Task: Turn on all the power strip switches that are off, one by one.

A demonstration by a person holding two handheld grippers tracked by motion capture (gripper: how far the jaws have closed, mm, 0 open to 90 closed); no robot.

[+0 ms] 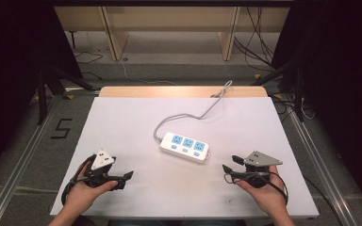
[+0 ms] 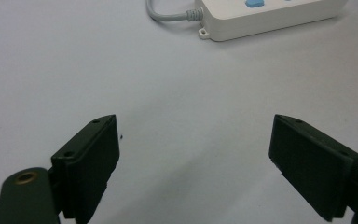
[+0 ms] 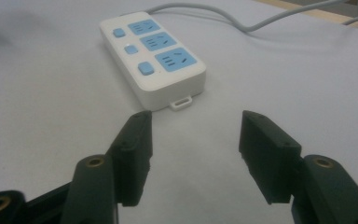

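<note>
A white power strip (image 1: 185, 147) with three blue sockets and three blue buttons lies near the middle of the white table (image 1: 122, 122). Its grey cable (image 1: 202, 113) curls back and runs off the far edge. My left gripper (image 1: 124, 180) rests at the near left in a hand, jaws open and empty. In the left gripper view the strip's end (image 2: 265, 16) lies ahead, well beyond the open jaws (image 2: 193, 154). My right gripper (image 1: 230, 165) sits at the near right, open with nothing between its fingers. In the right gripper view the strip (image 3: 151, 58) lies just past the jaws (image 3: 193, 140).
Wooden furniture legs (image 1: 113, 37) and loose cables (image 1: 259, 37) stand on the floor beyond the table. A black "5" mark (image 1: 61, 128) sits on the floor at the left. Metal rails (image 1: 311, 150) flank the table.
</note>
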